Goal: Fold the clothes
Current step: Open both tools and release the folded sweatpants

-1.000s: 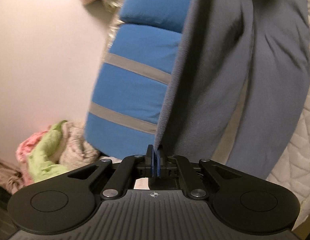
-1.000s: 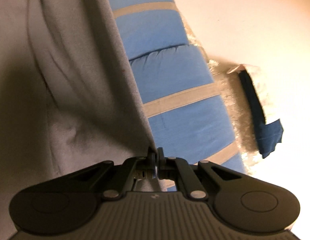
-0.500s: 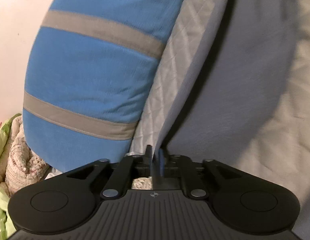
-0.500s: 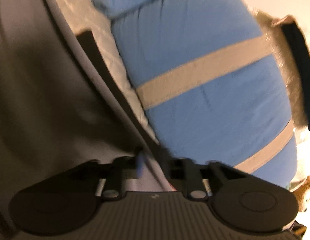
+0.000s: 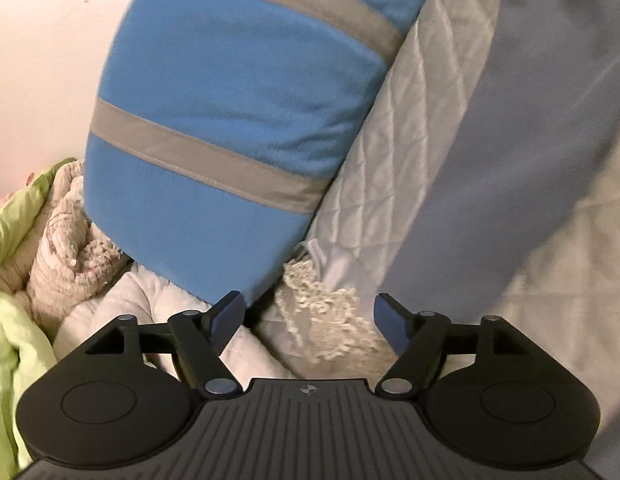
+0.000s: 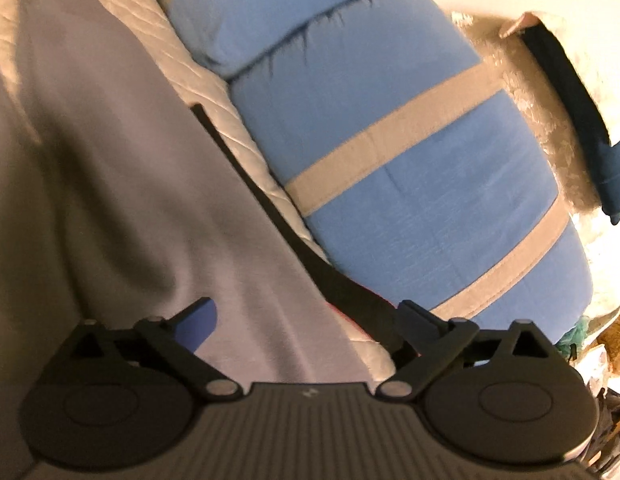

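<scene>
Grey garment (image 6: pixel 110 184) flat on quilted bed cover (image 5: pixel 414 152), long axis running away alongside blue striped pillows (image 5: pixel 238 128) | right gripper (image 6: pixel 306 320) above its near edge, nearer | left gripper (image 5: pixel 308 318) beside it, over cream knit | both jaws just opened, nothing between | free room: garment's far side.

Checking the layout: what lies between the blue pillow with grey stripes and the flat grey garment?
A strip of white quilted bedcover separates the pillow from the garment, shown in both wrist views.
</scene>
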Tool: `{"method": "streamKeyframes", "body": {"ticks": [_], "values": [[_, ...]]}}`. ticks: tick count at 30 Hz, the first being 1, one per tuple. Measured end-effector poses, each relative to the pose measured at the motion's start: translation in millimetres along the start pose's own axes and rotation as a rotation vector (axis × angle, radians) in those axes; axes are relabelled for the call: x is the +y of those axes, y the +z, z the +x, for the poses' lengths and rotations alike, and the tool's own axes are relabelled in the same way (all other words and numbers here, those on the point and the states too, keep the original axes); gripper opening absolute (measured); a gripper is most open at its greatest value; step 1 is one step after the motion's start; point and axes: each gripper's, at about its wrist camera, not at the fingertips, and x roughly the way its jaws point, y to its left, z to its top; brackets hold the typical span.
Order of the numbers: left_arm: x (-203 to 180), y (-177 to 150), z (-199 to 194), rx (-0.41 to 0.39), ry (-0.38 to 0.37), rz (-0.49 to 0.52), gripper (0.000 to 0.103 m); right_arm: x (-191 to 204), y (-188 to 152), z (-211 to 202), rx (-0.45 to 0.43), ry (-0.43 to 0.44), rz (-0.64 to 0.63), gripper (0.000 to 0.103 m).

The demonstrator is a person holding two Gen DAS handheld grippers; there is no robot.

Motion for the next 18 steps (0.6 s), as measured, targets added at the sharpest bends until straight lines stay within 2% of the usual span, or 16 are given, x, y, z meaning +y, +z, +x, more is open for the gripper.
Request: {"method": "streamKeyframes", "body": {"ticks": [5,11,15,18], "values": [[-3,-9,-44,-0.087,-0.127,-0.114,0.075,20,9,-26,-0.024,0.046,0.003,0.103],[-36,-10,-106,-0.217,-0.195,-0.151,0.075,56,32,-55,-0.08,0.082,0.023,0.103],[-59,2,-124,-0.241,-0.246,-0.184,0.075,78,56,-58,-0.087,0.115,0.114,0.103],[-71,11,-121,-0.226,-0.23,-0.212,0.075,93,75,-57,-0.109,0.125,0.183,0.103]]}}
